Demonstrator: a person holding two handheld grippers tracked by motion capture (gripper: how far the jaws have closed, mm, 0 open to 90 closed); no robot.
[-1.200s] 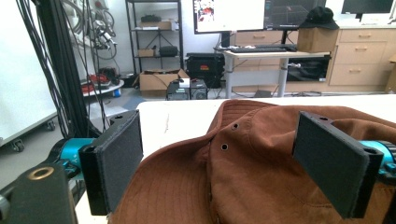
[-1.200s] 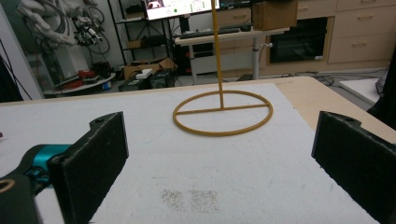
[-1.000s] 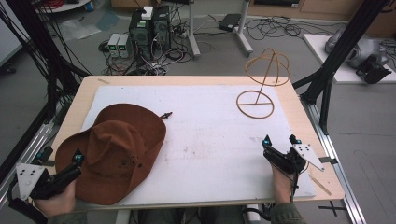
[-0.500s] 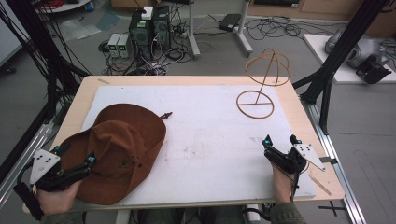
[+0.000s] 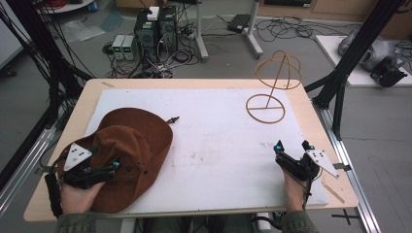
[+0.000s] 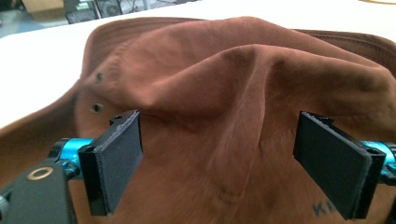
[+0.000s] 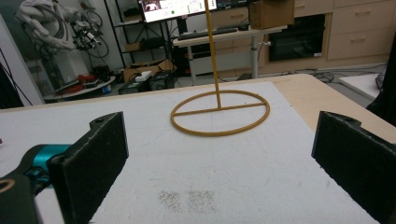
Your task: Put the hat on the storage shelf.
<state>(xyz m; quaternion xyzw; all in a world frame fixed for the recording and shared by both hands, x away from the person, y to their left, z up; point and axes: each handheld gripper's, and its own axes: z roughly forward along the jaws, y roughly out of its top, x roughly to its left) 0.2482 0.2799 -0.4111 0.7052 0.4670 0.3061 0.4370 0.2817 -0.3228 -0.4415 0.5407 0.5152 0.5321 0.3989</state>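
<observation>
A brown soft-brimmed hat [image 5: 131, 145] lies on the left of the white mat [image 5: 214, 141]. My left gripper [image 5: 114, 167] hovers over the hat's near side, open; in the left gripper view the hat's crown [image 6: 243, 98] bulges between and beyond the two black pads [image 6: 116, 158], with nothing clamped. A yellow wire hat stand [image 5: 272, 87] with a ring base stands at the back right. My right gripper [image 5: 291, 148] rests open near the front right of the mat, pointing at the stand's ring base [image 7: 219, 112], well short of it.
A small dark cord tip [image 5: 172, 119] pokes out beside the hat's far brim. The wooden table edge [image 5: 320, 121] frames the mat. Black frame posts [image 5: 354, 58] rise at the right, and cables and equipment boxes [image 5: 155, 29] lie on the floor beyond the table.
My left gripper has moved from the table's front left corner rightward and forward, onto the near side of the hat. The right gripper has stayed still.
</observation>
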